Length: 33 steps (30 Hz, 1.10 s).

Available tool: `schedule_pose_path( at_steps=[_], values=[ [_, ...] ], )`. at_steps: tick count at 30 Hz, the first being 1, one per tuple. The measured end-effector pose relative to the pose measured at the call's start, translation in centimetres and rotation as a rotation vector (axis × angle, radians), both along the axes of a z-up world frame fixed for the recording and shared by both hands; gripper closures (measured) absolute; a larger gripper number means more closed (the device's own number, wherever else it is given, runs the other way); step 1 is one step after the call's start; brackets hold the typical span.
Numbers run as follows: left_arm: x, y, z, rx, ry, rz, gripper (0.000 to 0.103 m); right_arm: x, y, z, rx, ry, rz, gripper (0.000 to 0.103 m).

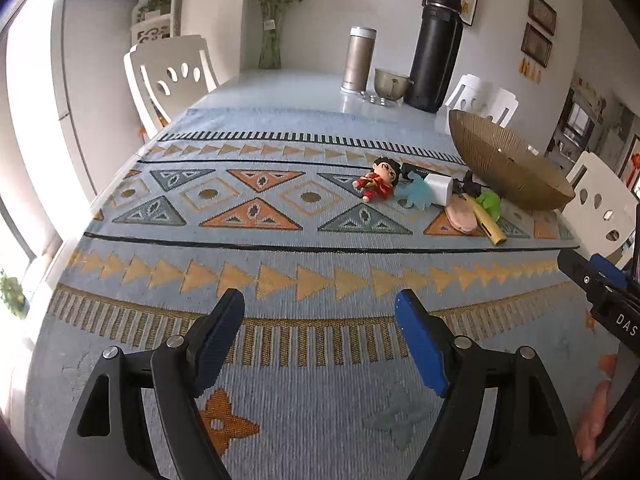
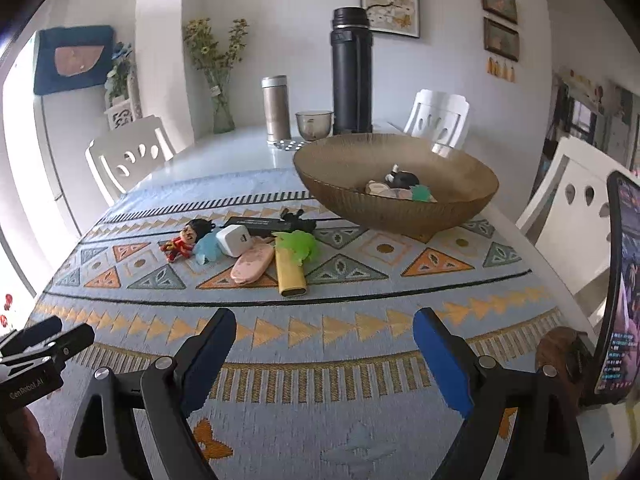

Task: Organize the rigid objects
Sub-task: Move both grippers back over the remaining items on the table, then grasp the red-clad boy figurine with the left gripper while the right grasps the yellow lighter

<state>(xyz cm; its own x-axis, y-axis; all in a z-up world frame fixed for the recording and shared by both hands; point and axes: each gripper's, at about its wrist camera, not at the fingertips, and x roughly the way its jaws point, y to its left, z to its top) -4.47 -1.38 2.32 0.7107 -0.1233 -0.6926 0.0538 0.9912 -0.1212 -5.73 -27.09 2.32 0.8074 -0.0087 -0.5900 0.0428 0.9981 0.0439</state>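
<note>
Writing: "GenRobot.AI" in white on the black housing of the left gripper (image 2: 40, 344), seen low at the right wrist view's left edge; "DAS" on the body of the right gripper (image 2: 324, 324) in the left wrist view. No other text legible.

Both sets of jaws are released, blue pads spread wide, nothing between them, above a woven cloth (image 2: 320, 420) with orange and grey triangles.

Ahead of the right jaws, a loose cluster: yellow flat bar (image 2: 289, 276), pink oval case (image 2: 252, 266), white cube charger (image 2: 233, 240), red-suited doll (image 2: 186, 240), pale blue soft toy (image 2: 208, 252), green fuzzy toy (image 2: 300, 246), black bar (image 2: 268, 224). Beyond them, a ribbed golden bowl (image 2: 396, 208) holding small figures.

Far end: black flask (image 2: 352, 72), steel tumbler (image 2: 276, 108).
</note>
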Motion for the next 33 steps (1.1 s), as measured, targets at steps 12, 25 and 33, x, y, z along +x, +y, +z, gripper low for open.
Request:
schedule_pose_path(
  at_steps=[12, 25, 33],
  values=[
    [-0.4, 0.4, 0.2, -0.036, -0.02, -0.002, 0.026, 0.5, -2.4, -0.4, 0.136, 0.03, -0.03, 0.013],
    [3.7, -1.0, 4.4, 0.079, 0.053, -0.163, 0.028, 3.0, -2.2, -0.6, 0.19, 0.232, 0.083, 0.012],
    [13.1, -3.1, 3.8, 0.038, 0.095, -0.281, 0.034, 8.6, 0.0, 0.1, 0.019, 0.207, 0.159, 0.019]
  ],
)
